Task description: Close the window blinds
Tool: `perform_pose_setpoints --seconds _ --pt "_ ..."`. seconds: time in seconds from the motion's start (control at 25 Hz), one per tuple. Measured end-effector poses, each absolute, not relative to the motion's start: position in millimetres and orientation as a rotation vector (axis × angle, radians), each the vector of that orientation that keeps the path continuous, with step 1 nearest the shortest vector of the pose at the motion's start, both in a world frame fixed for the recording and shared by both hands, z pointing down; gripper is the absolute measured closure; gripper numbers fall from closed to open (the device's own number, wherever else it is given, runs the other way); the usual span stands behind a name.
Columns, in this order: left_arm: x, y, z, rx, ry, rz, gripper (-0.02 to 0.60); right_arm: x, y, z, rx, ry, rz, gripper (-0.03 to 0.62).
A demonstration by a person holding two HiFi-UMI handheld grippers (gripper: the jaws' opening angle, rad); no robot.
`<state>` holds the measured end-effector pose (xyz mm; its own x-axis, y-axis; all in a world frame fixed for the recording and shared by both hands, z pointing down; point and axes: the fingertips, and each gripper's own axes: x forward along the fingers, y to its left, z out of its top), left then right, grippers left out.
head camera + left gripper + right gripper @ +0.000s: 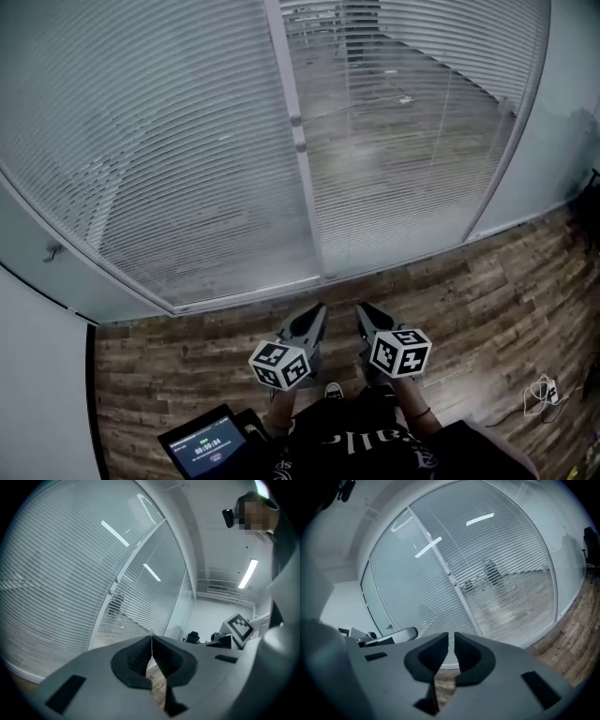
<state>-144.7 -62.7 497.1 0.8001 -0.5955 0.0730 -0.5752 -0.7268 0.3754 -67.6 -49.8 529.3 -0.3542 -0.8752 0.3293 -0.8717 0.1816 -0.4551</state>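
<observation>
A glass wall with slatted blinds fills the head view. The left blind [141, 141] looks turned nearly opaque. The right blind [412, 122] has open slats, and a room shows through them. Two small knobs [298, 133] sit on the upright frame between the panes. My left gripper [319, 309] [152, 637] is shut and empty, held low near my body, well short of the glass. Beside it, my right gripper [361, 309] [451, 634] is shut but for a thin slit and holds nothing. The knobs [449, 570] are far ahead of it.
Wood-plank floor [469, 281] runs up to the glass. A tablet showing a timer [206, 442] sits at my lower left. A cable and plug [542, 394] lie on the floor at right. A door handle [52, 251] is on the left wall. An office chair [192, 637] stands farther off.
</observation>
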Motion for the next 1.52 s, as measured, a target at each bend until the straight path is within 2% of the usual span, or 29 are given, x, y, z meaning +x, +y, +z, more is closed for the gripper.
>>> perform_pose_setpoints --seconds 0.4,0.84,1.12,1.28,1.52 --pt "-128.6 -153.4 511.1 2.552 -0.937 -0.098 0.577 -44.1 -135.6 550.3 -1.787 2.473 -0.968 0.543" --pt "-86.2 -324.9 472.6 2.586 -1.317 -0.172 0.576 7.8 -287.3 540.5 -1.575 2.704 -0.949 0.543" --pt "-74.4 -422.5 439.1 2.631 -1.618 0.044 0.571 32.7 -352.9 530.1 -1.42 2.819 -0.956 0.543" --pt "-69.1 -462.8 427.2 2.642 -1.729 0.158 0.492 39.1 -376.5 533.8 -1.364 2.849 -0.968 0.543" --pt "-74.8 -495.3 426.9 2.717 -2.013 0.657 0.476 29.5 -384.9 547.8 -1.294 2.87 -1.005 0.543"
